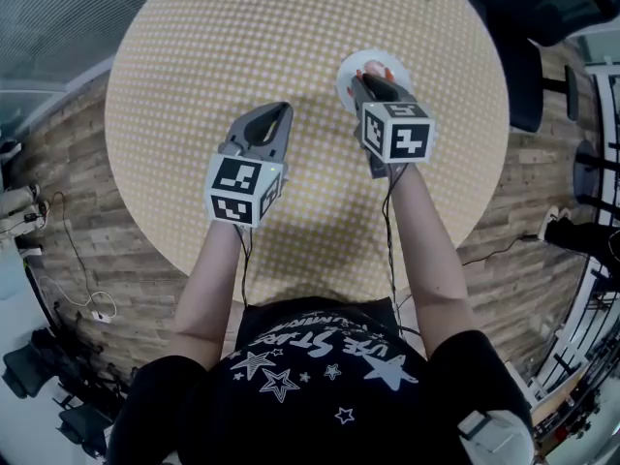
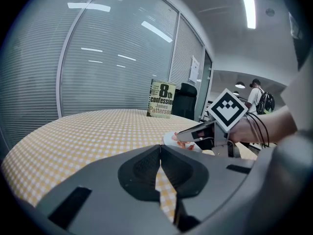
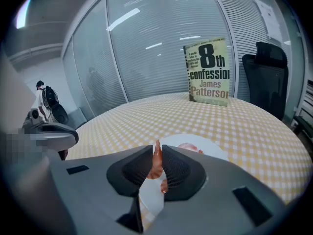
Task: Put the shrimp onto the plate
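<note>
R gripper point(image 1: 372, 83) is clenched on a shrimp point(image 3: 157, 162), held upright just above the plate point(image 3: 215, 151), on the far right of the bench point(image 1: 194, 66). A 2nd pinkish piece point(image 3: 189, 147), prob. another shrimp, is seen lying on the plate. L gripper point(image 2: 160, 154) is shut with nothing between its jaws, held over bare bench, well apart from the plate.

Step judged: placement, shrimp over plate, not yet released. Next move: gripper to be lowered until shrimp is near plate surface, then jaws opened. Drop to be kept inside the rim.
</note>
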Demonstrator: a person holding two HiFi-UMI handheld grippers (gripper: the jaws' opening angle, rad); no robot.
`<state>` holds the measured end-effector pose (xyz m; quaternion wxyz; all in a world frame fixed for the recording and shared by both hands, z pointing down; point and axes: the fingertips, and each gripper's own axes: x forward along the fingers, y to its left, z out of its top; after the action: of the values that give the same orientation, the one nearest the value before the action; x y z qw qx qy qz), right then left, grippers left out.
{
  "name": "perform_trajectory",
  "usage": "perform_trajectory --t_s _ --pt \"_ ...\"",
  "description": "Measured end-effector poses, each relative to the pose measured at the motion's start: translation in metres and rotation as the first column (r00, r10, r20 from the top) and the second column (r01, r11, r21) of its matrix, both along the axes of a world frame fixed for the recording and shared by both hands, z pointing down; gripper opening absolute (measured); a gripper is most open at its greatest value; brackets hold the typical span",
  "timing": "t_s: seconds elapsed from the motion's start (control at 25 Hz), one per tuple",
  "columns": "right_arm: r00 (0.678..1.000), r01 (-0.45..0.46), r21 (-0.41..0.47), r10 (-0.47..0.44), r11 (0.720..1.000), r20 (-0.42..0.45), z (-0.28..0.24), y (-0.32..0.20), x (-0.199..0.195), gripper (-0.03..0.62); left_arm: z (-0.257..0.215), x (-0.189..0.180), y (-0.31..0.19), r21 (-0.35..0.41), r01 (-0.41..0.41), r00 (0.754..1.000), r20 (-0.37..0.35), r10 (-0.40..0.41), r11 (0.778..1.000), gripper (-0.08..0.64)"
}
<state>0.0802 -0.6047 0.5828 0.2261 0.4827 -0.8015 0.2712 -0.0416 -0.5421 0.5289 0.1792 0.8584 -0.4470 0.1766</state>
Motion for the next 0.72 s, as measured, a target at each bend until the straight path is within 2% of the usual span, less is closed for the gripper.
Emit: perform_trajectory --t_s 0.36,0.72 --pt "1.0 -0.016 0.001 0.016 1.0 0.001 0.001 -0.006 0.002 0.071 0.0 -0.001 -0.001 -0.002 0.003 1.0 -0.002 -0.003 1.0 0.011" --pt "0.999 -0.049 0.071 0.047 0.996 0.019 -0.029 0.004 0.006 0.071 -0.015 -0.006 0.01 0.02 0.012 1.0 -0.01 -0.012 1.0 0.011"
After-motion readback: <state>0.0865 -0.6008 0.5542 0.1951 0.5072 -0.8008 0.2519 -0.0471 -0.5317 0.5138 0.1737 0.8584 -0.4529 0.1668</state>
